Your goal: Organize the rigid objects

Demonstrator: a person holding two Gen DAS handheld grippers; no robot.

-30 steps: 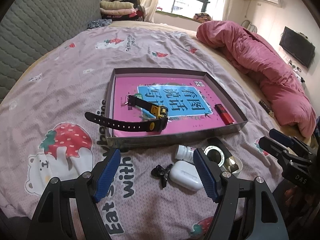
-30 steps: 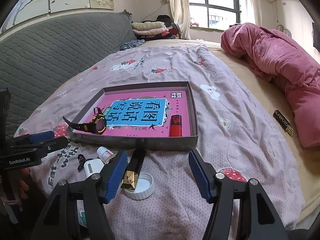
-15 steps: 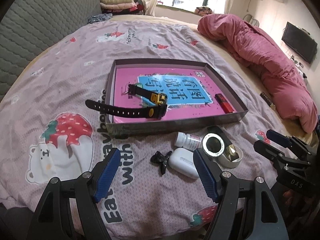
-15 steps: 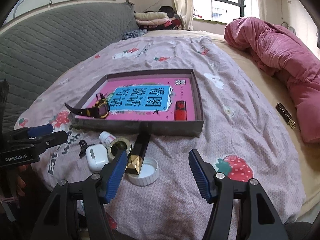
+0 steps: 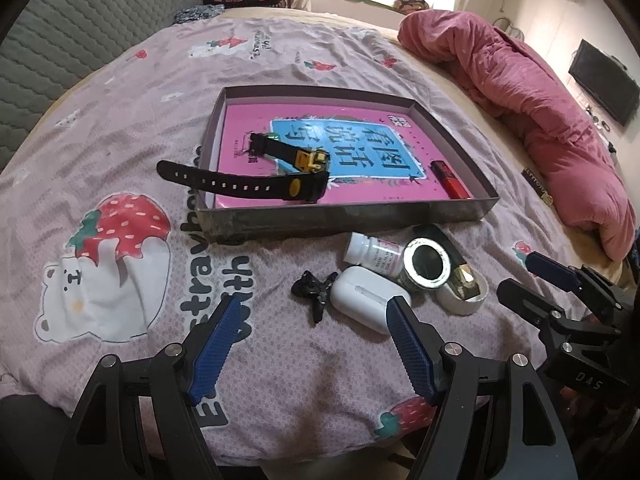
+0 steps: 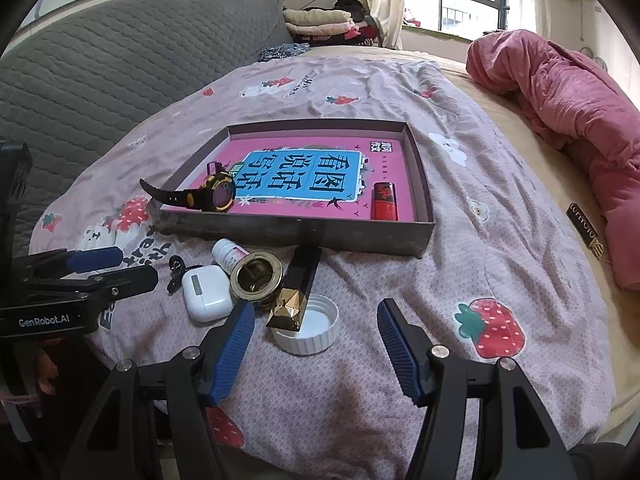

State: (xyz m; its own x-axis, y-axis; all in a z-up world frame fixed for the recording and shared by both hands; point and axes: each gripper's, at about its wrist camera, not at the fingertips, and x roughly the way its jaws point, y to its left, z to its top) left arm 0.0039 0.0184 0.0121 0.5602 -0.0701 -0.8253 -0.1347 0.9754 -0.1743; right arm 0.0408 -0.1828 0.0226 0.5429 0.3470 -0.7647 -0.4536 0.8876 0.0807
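Both tongs wide open, nothing between them. "GenRobot.AI" reads on the left gripper (image 6: 94, 268); "DAS" on the right gripper (image 5: 540, 280). Shallow tray (image 6: 304, 234) at twelve o'clock holds watch (image 6: 212, 196) and red lighter (image 6: 385, 201). White earbud case (image 5: 366, 296), pill bottle (image 5: 372, 252) and white cap (image 6: 306, 326) crowd its near wall.

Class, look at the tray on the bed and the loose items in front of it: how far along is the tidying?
Done: the watch and the red lighter already lie in the tray. In hand: nothing; the left gripper and the right gripper are both open and empty. Left: the pill bottle, earbud case, black clip, tape roll, black-and-gold stick and white lid sit outside.
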